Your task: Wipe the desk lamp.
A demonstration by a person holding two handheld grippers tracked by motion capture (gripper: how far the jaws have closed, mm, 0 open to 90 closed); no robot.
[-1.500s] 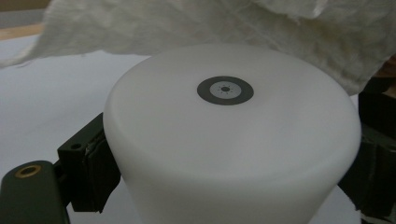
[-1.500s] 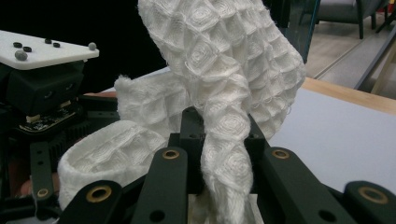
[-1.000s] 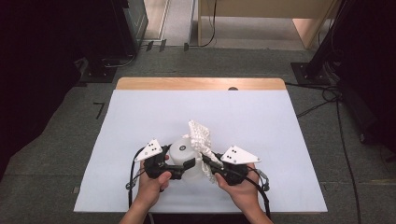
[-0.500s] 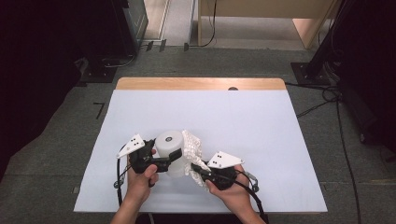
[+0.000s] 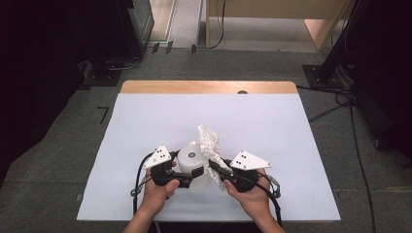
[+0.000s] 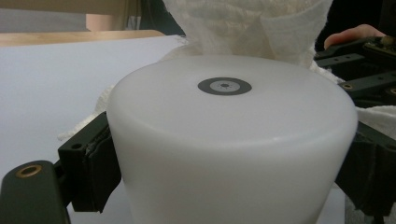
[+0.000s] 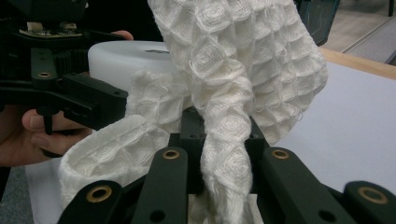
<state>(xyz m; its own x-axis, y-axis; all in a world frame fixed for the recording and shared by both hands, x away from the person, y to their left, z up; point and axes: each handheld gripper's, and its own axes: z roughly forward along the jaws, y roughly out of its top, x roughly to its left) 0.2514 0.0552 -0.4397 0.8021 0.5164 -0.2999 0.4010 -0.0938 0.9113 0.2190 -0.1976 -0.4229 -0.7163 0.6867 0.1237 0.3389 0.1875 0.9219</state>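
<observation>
The left gripper (image 5: 187,180) clamps the smooth, rigid, likely slippery white container (image 6: 229,149) by its sides, while the right gripper (image 5: 217,171) pinches the soft, limp waffle cloth (image 7: 233,79).

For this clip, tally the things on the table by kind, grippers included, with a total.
White plastic container, upside down, clamped in the left gripper: 1
White waffle-weave cloth, pinched in the right gripper: 1
Handheld grippers: 2
White table cover: 1
Total: 5
</observation>
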